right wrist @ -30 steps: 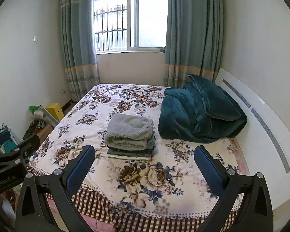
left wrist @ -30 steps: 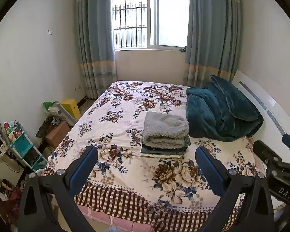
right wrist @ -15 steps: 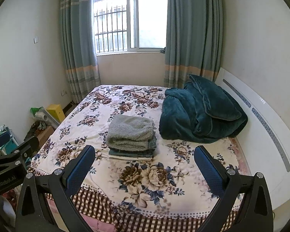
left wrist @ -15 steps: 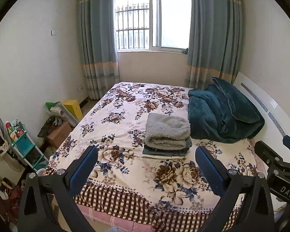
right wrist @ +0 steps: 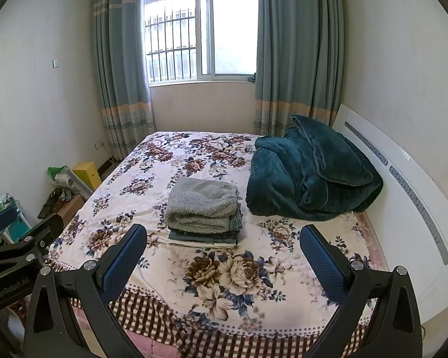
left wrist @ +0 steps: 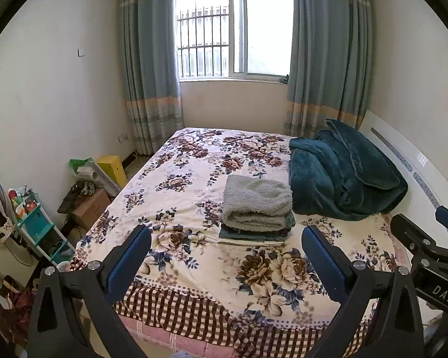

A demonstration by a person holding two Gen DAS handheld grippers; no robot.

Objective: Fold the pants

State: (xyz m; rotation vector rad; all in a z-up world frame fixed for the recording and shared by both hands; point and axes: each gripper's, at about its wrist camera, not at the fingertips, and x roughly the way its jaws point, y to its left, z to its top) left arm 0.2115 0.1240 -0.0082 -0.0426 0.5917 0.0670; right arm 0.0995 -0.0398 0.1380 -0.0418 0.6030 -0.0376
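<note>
The left gripper (left wrist: 225, 256) is held above the near edge of the bed (left wrist: 194, 271), jaws spread wide with nothing between the blue pads (left wrist: 128, 261). The right gripper (right wrist: 222, 255) is in the same condition: jaws fully apart, empty, held off the bed at the lower part of the frame. In the left wrist view the body of the right gripper appears at the lower right edge; in the right wrist view the left gripper body appears at the lower left edge. The two units are therefore side by side, both aimed at the bed.

The stack of folded garments (left wrist: 257, 213) lies at the centre of each frame, on the floral bedspread (right wrist: 233, 271), just left of the teal blanket (left wrist: 343, 176). The top item is a grey fleecy piece (right wrist: 203, 205), folded double; darker folded layers (right wrist: 204, 237) lie beneath it with edges roughly aligned. Which layer is the pants cannot be told from these views.

Placement rationale, as a judgement:
- The stack rests on the flat open area of the bed, which gives a level surface for folding.
- The blanket is bundled against the headboard (right wrist: 403, 197) at the right of the frame, keeping it off the working area.
- Both grippers are well apart from the stack and unloaded, consistent with a fold already finished or an approach not yet begun.

Clutter (left wrist: 89, 185) sits on the floor at the left of the frame, beside the bed.
</note>
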